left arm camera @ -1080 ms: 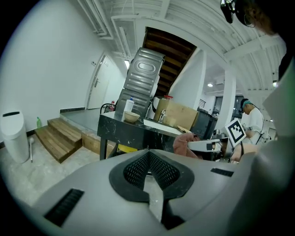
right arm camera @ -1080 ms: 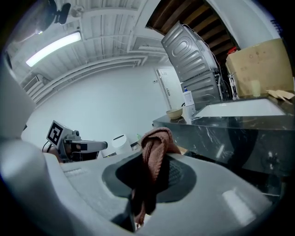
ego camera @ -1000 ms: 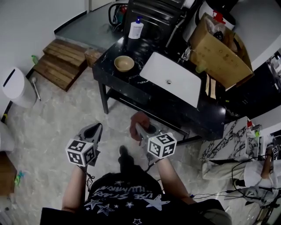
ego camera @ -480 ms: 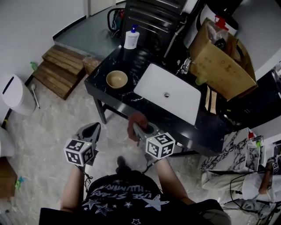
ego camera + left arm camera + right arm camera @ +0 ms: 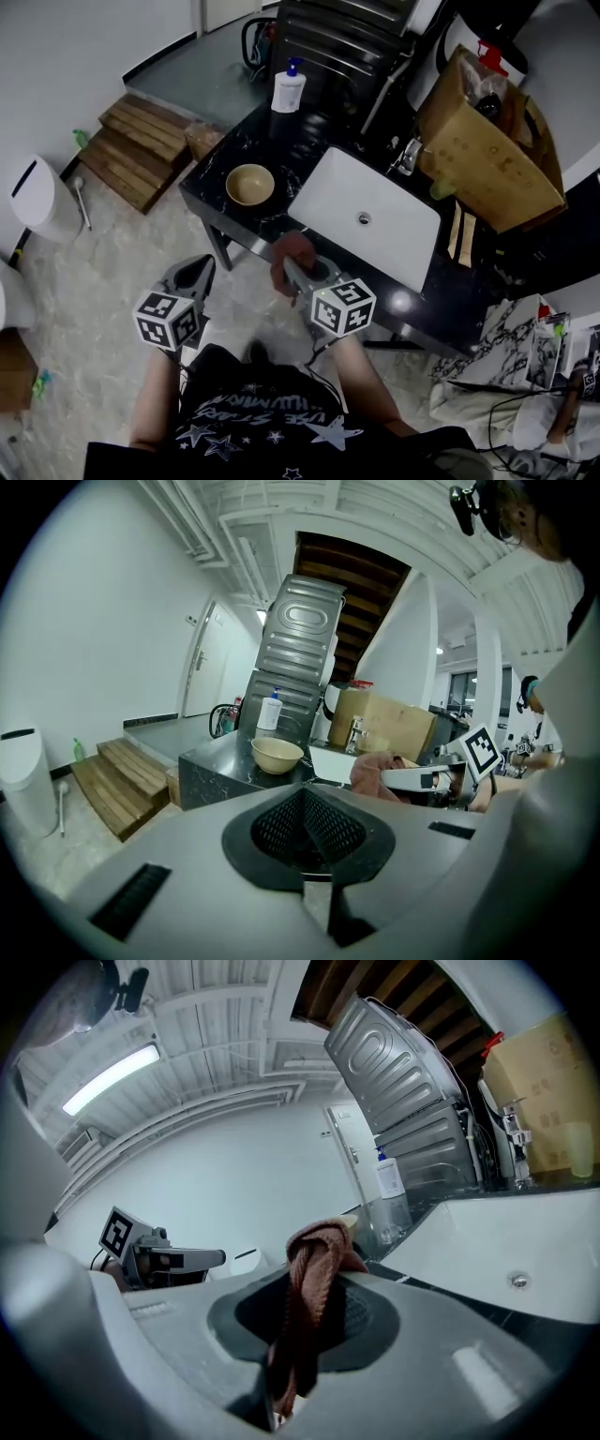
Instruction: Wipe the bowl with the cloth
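Note:
A tan bowl (image 5: 249, 185) stands empty on the left end of the black marble counter (image 5: 305, 141); the left gripper view shows the bowl (image 5: 277, 754) ahead on the counter corner. My right gripper (image 5: 290, 269) is shut on a reddish-brown cloth (image 5: 291, 251), held at the counter's front edge, to the right of the bowl and short of it. The cloth (image 5: 312, 1279) hangs bunched between the jaws in the right gripper view. My left gripper (image 5: 200, 269) hovers over the floor in front of the counter, jaws shut with nothing in them.
A white sink basin (image 5: 375, 202) is set in the counter right of the bowl. A soap bottle (image 5: 289, 88) stands at the back, a cardboard box (image 5: 487, 141) at the right. Wooden steps (image 5: 141, 145) and a white bin (image 5: 37, 192) lie to the left.
The counter and bowl have come closer in view as the person stepped forward. Both grippers moved toward the counter, the right one still holding the cloth.

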### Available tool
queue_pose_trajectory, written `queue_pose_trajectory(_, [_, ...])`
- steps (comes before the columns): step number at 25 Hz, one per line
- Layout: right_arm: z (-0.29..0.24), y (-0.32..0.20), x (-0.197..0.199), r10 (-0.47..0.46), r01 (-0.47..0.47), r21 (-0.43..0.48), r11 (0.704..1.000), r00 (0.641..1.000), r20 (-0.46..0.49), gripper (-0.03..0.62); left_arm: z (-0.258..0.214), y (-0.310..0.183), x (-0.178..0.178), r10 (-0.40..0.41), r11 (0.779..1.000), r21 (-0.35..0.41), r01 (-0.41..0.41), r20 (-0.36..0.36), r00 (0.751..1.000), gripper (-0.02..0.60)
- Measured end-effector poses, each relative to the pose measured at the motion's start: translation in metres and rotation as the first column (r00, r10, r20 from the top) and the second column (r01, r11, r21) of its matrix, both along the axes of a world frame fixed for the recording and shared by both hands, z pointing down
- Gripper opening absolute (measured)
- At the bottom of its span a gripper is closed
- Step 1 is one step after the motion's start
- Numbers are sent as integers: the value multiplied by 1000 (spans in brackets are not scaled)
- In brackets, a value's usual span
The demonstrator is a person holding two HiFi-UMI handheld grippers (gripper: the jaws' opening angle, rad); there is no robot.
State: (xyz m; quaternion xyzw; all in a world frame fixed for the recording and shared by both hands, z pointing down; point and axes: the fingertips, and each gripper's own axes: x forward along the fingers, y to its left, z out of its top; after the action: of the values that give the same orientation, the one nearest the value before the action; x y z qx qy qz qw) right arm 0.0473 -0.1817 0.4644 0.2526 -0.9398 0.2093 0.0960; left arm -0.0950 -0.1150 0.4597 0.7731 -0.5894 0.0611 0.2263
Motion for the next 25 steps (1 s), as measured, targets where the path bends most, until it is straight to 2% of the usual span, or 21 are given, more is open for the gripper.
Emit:
queue_pose_trajectory(5, [1, -17, -12, 6, -2, 49, 999, 997, -77, 69, -11, -28, -20, -11, 1000, 12, 11, 31, 999, 8])
queue_pose_trajectory(7, [0, -24, -16, 17, -14, 42, 999, 997, -73, 69, -12, -41, -26, 6, 1000, 16, -7, 28, 1000, 8])
queue_pose_trajectory(12, [-5, -52, -21, 99, -96, 43, 994, 993, -68, 69, -9, -82, -34, 82, 997, 0, -82, -5, 997, 8])
queue_pose_trajectory(15, [-6, -69, -23, 153, -150, 39, 988, 986, -71, 69, -9, -107, -43, 133, 991, -4, -133, 3, 991, 8])
queue_pose_trajectory(19, [-7, -91, -25, 236, -234, 29, 972, 969, -71, 69, -9, -135, -51, 193, 981, -24, -194, -27, 981, 8])
queue_pose_trajectory(25, [-7, -113, -34, 309, -307, 32, 951, 947, -90, 69, -6, -169, -64, 263, 964, -25, -265, -72, 962, 9])
